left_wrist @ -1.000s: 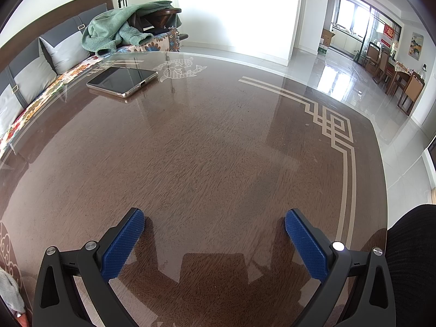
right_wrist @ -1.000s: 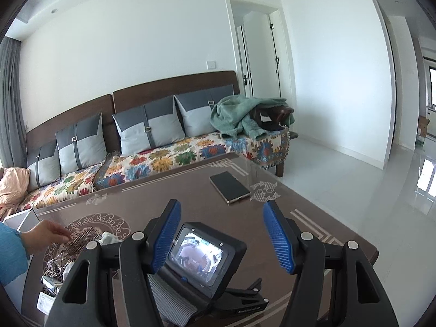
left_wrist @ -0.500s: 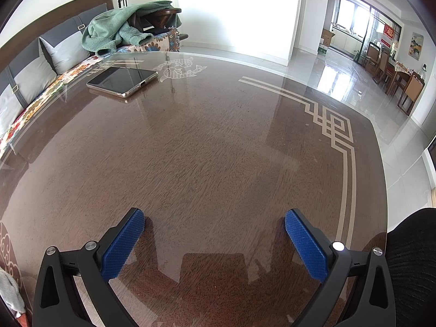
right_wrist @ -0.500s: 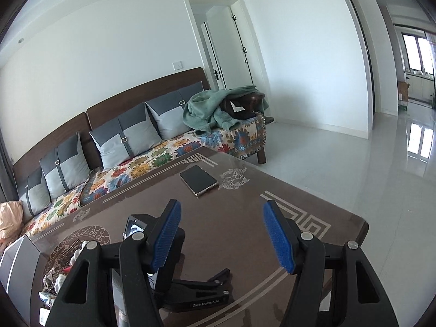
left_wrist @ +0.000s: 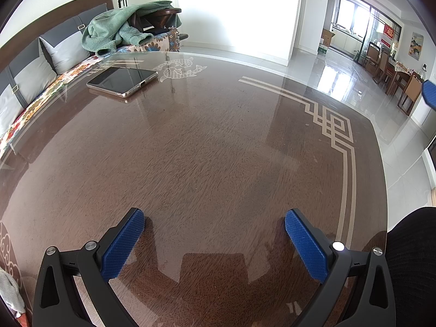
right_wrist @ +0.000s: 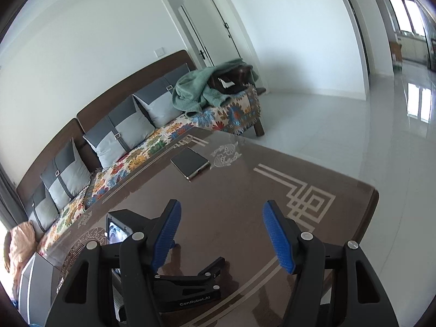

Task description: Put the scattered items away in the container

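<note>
L gripper (left_wrist: pixel 214 241) resting low on counter (left_wrist: pixel 218 141), jaws wide, empty. R gripper (right_wrist: pixel 222 235) raised, jaws apart, empty. Phone (right_wrist: pixel 190 163) at far corner; container edge (right_wrist: pixel 32 280) lower left. Step unclear.

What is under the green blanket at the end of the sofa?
The green blanket is draped over a dark wooden piece of furniture that pokes out on one side. The blanket covers the rest, so I cannot identify it.

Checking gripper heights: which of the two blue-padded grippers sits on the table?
The left gripper: it rests on the brown glass-topped table, open and empty. The right gripper is raised above it.
</note>
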